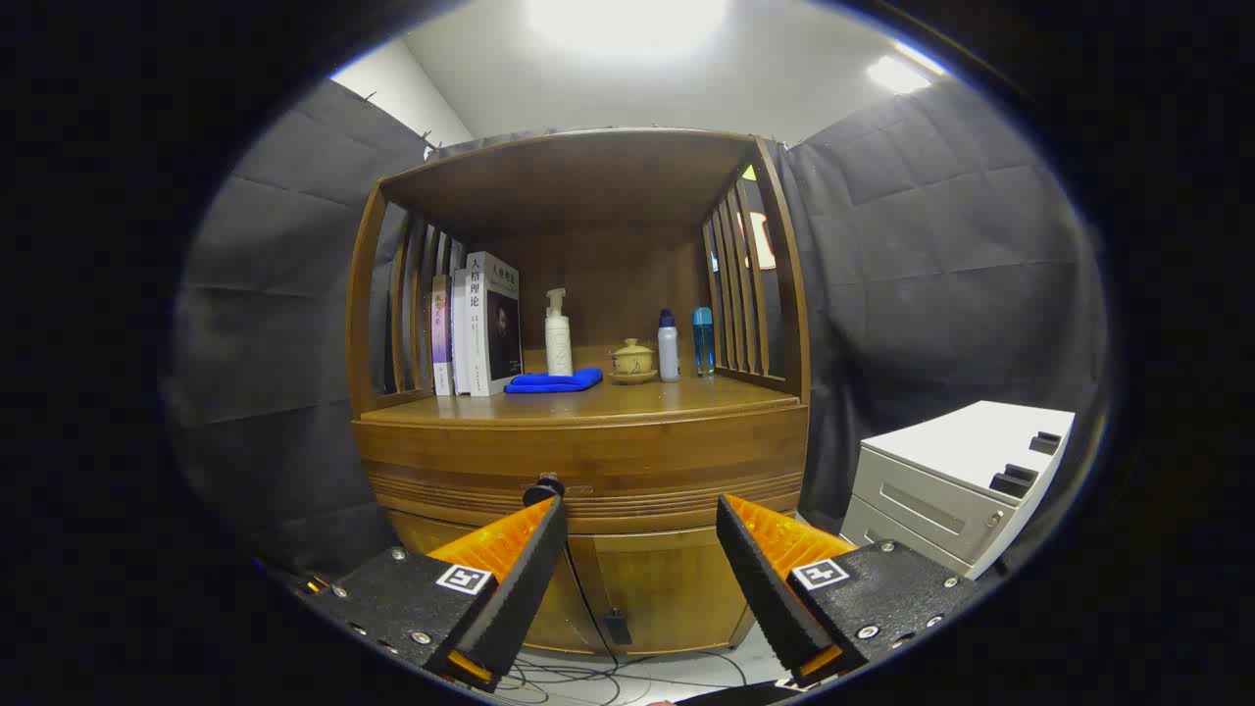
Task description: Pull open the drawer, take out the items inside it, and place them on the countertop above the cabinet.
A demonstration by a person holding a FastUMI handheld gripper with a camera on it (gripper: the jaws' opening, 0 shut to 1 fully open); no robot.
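Observation:
A wooden cabinet [588,461] stands straight ahead, its drawer front [647,471] shut flush, with a small dark knob [542,487] right at the tip of my left finger. My gripper [639,510] is open, fingers wide apart with nothing between them, held in front of the drawer. The countertop [627,400] above the drawer carries several upright books [477,328], a folded blue cloth [555,380], a white pump bottle [558,335], a small lidded cup [632,360] and two slim bottles [684,343]. The drawer's inside is hidden.
Below the drawer are two wooden doors [647,588] with a dark tag hanging at their seam. A white drawer unit [956,480] stands on the floor to the right. Cables lie on the floor under the cabinet. Slatted side rails and a roof enclose the countertop.

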